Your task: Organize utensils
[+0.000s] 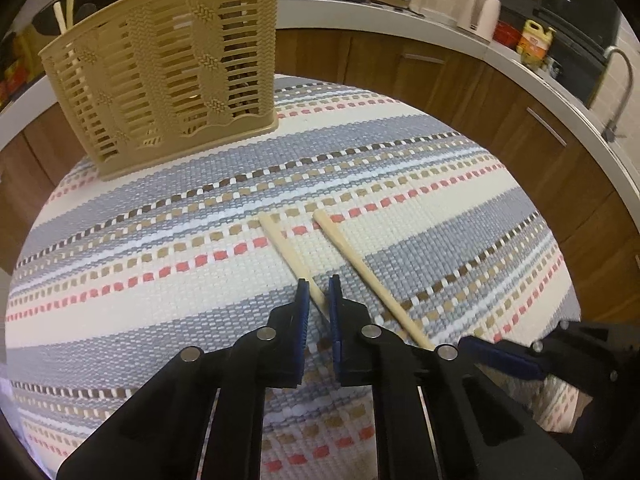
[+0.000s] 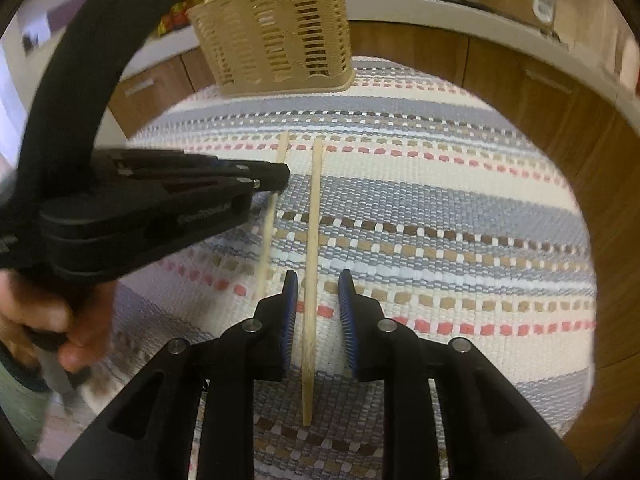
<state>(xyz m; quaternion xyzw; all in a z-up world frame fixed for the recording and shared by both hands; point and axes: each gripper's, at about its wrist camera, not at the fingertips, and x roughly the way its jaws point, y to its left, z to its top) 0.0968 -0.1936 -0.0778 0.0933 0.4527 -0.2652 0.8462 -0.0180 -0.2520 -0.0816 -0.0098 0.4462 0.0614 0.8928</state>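
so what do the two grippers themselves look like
Both are matte black plastic. The left gripper and right gripper each have two angular fingers with slotted cut-outs, round silver pivot pins and ribbed blue pads on the jaws. In the right wrist view the left one has faint embossed lettering on its side and a wide black band arching over it.

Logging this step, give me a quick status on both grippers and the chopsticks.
Left gripper shut on left chopstick. Right gripper open, straddling right chopstick, pads clear. Beige utensil basket upright beyond on striped mat, path unobstructed.
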